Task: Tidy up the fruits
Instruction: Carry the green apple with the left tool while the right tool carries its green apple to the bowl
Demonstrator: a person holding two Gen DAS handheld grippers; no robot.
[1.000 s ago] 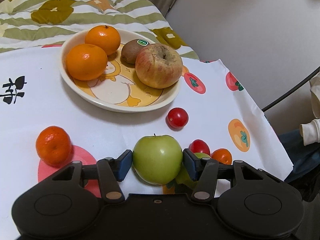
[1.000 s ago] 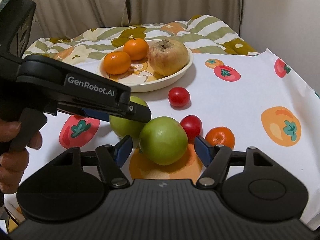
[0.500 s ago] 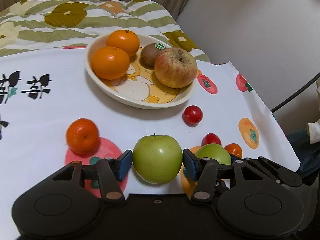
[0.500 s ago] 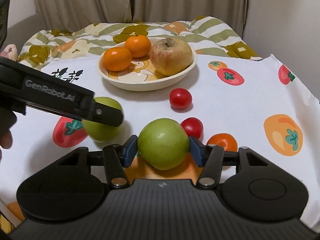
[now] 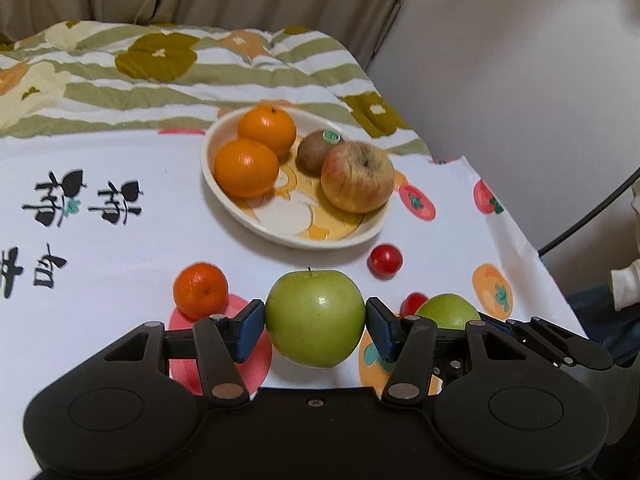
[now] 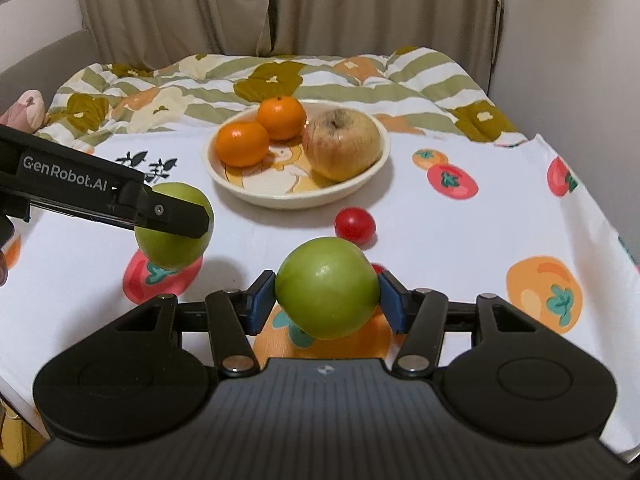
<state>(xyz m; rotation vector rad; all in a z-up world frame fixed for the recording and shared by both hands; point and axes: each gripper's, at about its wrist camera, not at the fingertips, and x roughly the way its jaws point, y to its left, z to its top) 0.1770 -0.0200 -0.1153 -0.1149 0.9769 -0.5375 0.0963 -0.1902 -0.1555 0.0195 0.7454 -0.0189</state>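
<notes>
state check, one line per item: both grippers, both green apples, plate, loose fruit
left gripper: shut on left green apple, lifted
right gripper: jaws just closed on right green apple
plate: holds two oranges, kiwi, red apple
mandarin: loose on cloth
cherry tomato: loose on cloth

A plate (image 5: 256,220) is set at the frame's centre, with two oranges (image 5: 246,168) at its left and an apple (image 5: 357,178) at its right. A tomato (image 5: 385,261) is placed just below the plate's right edge, and a tangerine (image 5: 200,290) lies lower left.
</notes>
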